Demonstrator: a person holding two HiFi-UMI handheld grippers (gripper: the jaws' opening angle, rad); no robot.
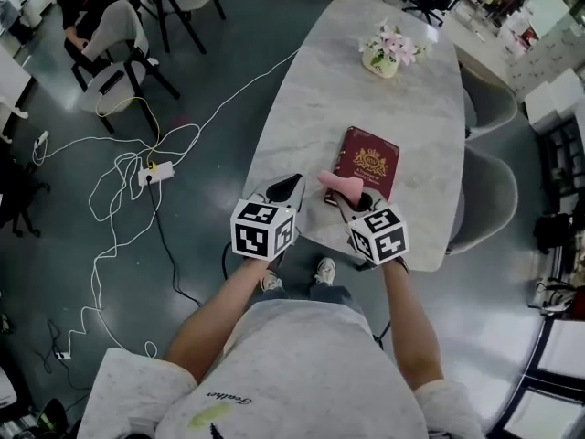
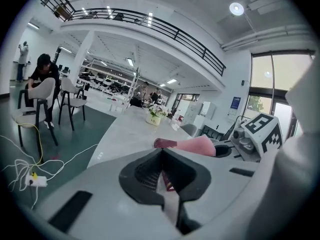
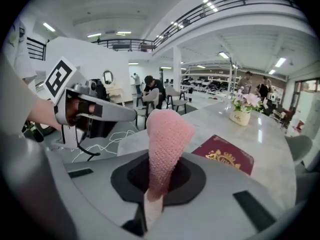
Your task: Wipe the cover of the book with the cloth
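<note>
A dark red book [image 1: 366, 163] with a gold crest lies flat near the near end of the marble table [image 1: 302, 117]. My right gripper [image 1: 352, 199] is shut on a pink knitted cloth [image 1: 340, 184], which sticks out past its jaws over the book's near left corner. In the right gripper view the cloth [image 3: 167, 139] rises from the gripper [image 3: 155, 184], with the book [image 3: 225, 156] beyond to the right. My left gripper [image 1: 294, 183] hovers just left of it over the table, jaws together, holding nothing. The left gripper view shows those jaws [image 2: 161, 156] meeting, with the cloth [image 2: 192, 145] to the right.
A small pot of pink flowers [image 1: 388, 51] stands at the table's far end. Grey chairs [image 1: 489, 195] line the right side. White cables and a power strip [image 1: 157, 172] lie on the floor at left, near more chairs and a seated person [image 1: 91, 7].
</note>
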